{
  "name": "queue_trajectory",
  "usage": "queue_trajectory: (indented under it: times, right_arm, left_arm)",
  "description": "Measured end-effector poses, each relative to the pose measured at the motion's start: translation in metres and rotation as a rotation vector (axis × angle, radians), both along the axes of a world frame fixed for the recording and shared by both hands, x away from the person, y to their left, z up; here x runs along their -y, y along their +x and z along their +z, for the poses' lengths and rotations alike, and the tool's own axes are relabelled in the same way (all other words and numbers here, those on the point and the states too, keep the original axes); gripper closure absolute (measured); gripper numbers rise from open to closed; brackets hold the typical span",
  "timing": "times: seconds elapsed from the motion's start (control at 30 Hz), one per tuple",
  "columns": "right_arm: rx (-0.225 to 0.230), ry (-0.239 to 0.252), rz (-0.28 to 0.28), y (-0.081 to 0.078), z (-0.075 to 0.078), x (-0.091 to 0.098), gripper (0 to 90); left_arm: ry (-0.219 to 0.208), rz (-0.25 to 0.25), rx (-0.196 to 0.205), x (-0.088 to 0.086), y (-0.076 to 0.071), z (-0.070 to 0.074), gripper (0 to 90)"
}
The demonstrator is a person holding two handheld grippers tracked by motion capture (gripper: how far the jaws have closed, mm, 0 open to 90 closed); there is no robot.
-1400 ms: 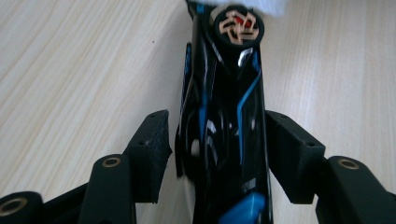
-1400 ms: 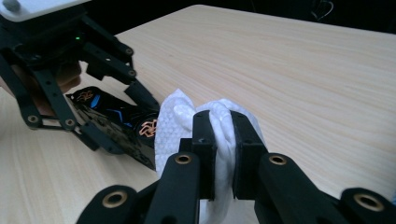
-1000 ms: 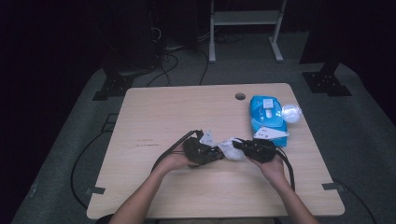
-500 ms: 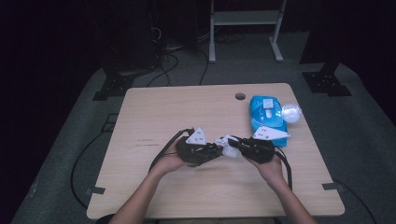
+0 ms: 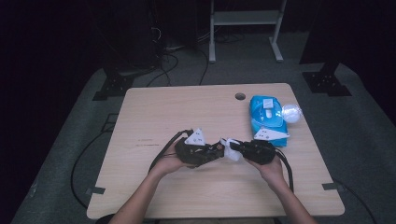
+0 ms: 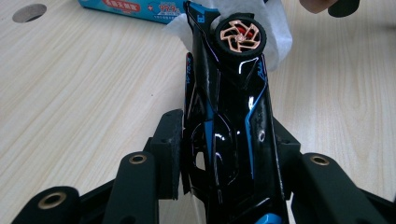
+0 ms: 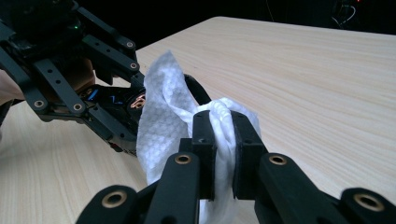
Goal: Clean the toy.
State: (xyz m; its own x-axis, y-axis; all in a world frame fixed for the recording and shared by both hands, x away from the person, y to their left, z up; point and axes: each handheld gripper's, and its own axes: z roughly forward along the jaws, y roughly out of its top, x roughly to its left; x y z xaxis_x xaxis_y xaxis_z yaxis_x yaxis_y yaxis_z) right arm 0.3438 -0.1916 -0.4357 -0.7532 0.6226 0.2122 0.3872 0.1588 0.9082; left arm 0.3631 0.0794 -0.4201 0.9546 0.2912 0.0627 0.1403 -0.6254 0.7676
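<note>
The left gripper (image 6: 224,154) clamps its jaws on a black toy car (image 6: 229,116) with blue stripes, held just above the table (image 5: 187,112), near the blue wipes pack (image 5: 267,115). The right gripper (image 7: 223,140) pinches a white wipe (image 7: 163,116) in narrow jaws, pressing it against the car's front end.

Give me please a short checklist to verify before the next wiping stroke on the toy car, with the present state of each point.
1. Left claw shut on the glossy black toy car with blue stripes: ok.
2. Right claw shut on the white textured wet wipe: ok.
3. Wipe touching the car's front end by the copper-spoked wheel: ok.
4. Car lifted off the light wooden table: cannot tell.
5. Blue wipe pack out of the stroke path: ok.
</note>
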Motion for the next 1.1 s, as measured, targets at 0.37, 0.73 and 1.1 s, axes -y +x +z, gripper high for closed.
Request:
queue_trajectory:
  times: [0.37, 0.73, 1.1]
  right_arm:
    - [0.054, 0.108, 0.048, -0.007, 0.022, -0.010, 81.7]
    - [0.055, 0.090, -0.015, -0.006, 0.015, -0.001, 81.8]
    - [0.061, 0.091, -0.012, -0.007, 0.015, -0.003, 81.8]
  left_arm:
    - [-0.018, -0.006, 0.003, 0.003, -0.001, 0.001, 56.4]
    - [-0.065, 0.010, -0.007, -0.005, 0.001, 0.003, 56.4]
    - [-0.080, 0.003, -0.001, -0.004, -0.001, 0.004, 56.5]
